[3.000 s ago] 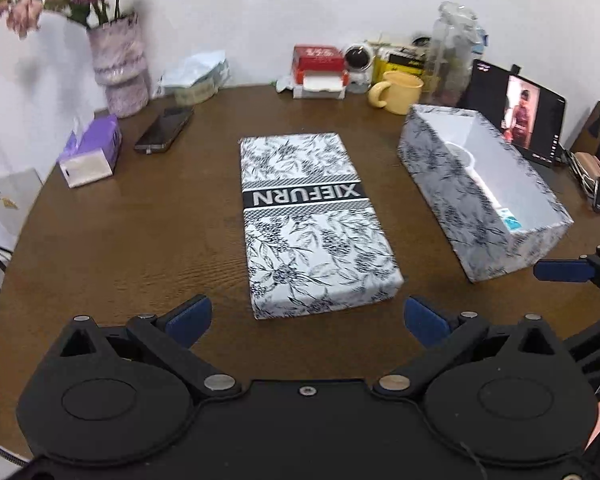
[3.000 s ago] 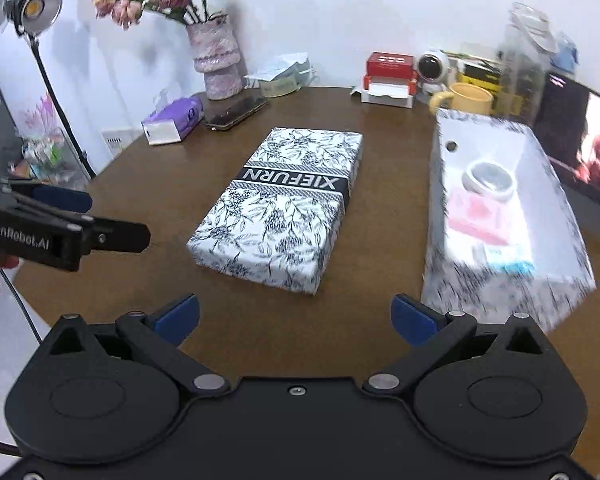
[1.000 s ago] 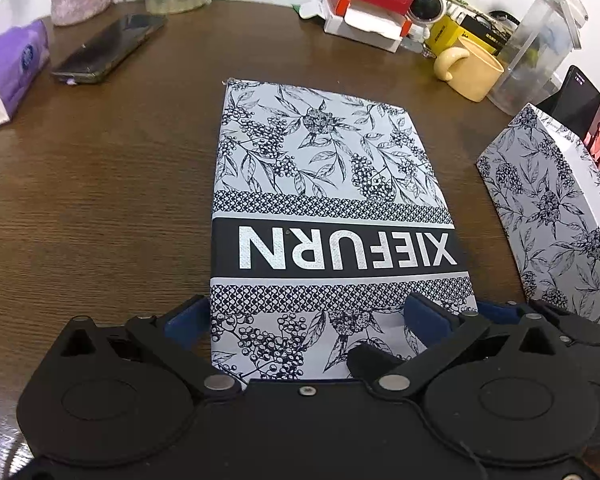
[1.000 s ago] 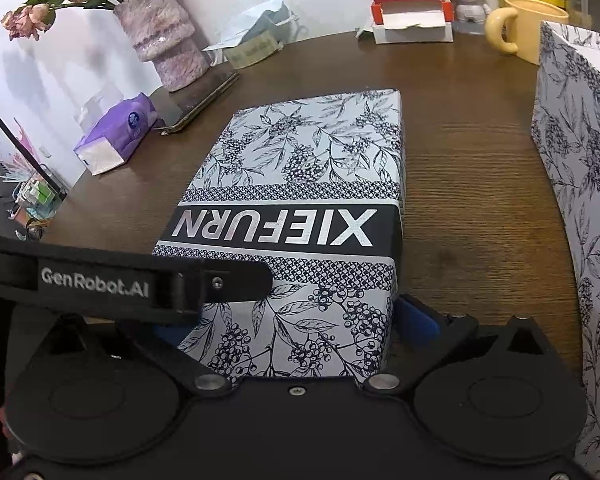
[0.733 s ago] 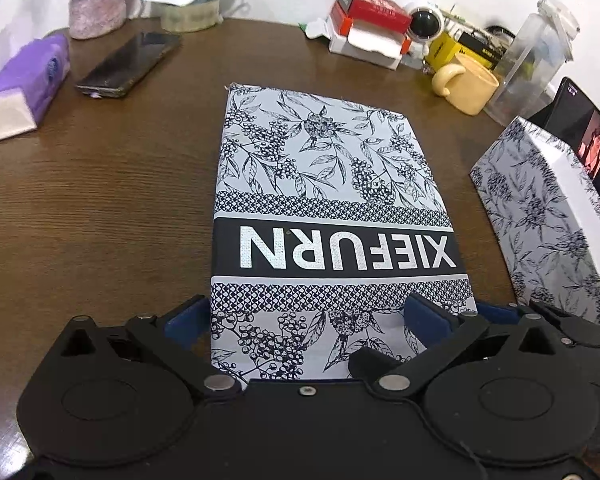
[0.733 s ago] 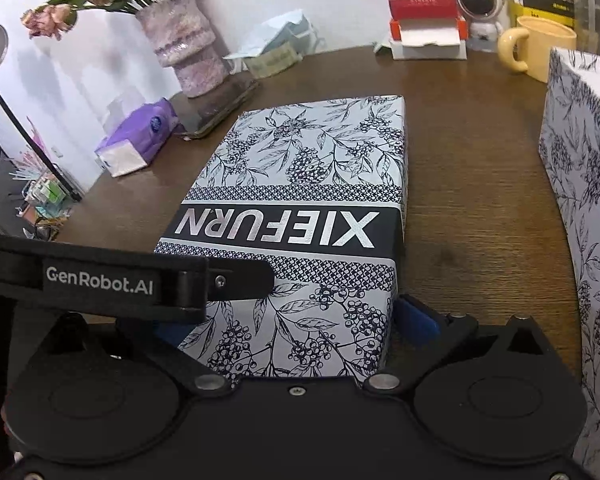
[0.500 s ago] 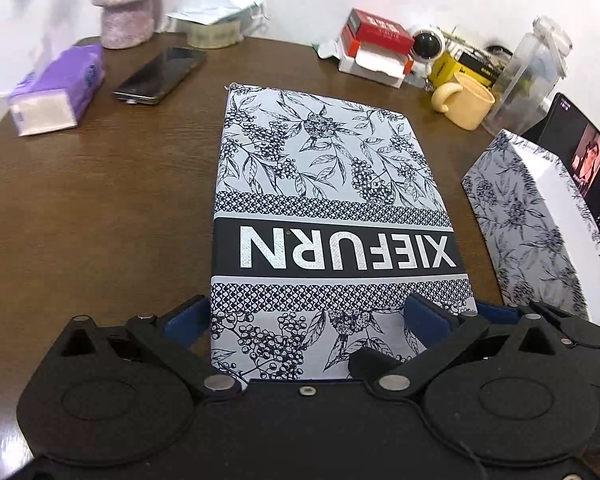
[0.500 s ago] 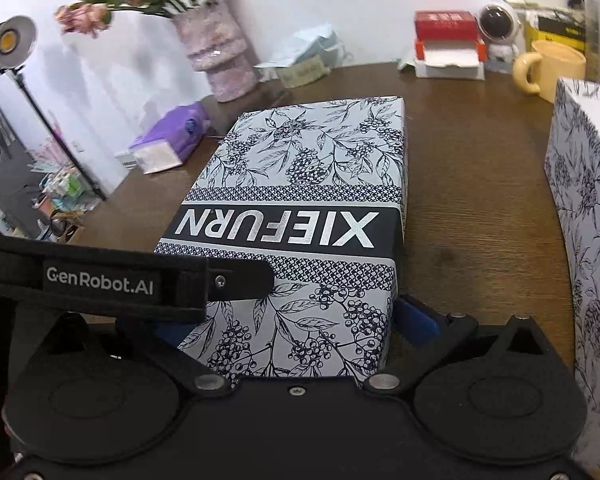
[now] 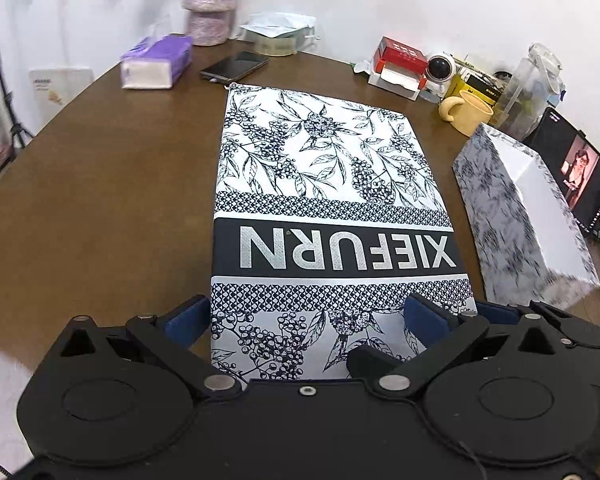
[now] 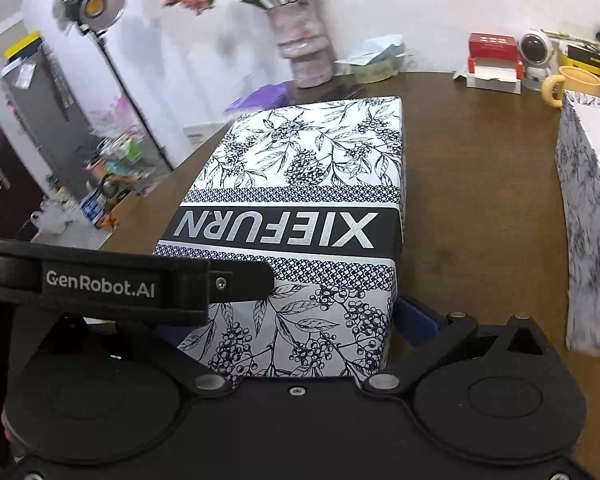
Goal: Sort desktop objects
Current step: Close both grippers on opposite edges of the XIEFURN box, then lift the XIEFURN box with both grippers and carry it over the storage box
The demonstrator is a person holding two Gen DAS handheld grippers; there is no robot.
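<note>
Now up off the table [image 9: 100,200], w/ box lid [image 9: 328,208] pinched at near end by left gripper [image 9: 306,320] & right gripper [image 10: 284,312]. Lifted vs. a sec ago. Prob. next: onto open box [image 9: 540,208] at right.

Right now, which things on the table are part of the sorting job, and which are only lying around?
In the job:
- XIEFURN lid, held by left tool and right tool
- open patterned box

Lying about:
- yellow mug
- phone
- purple tissue pack
- tablet
</note>
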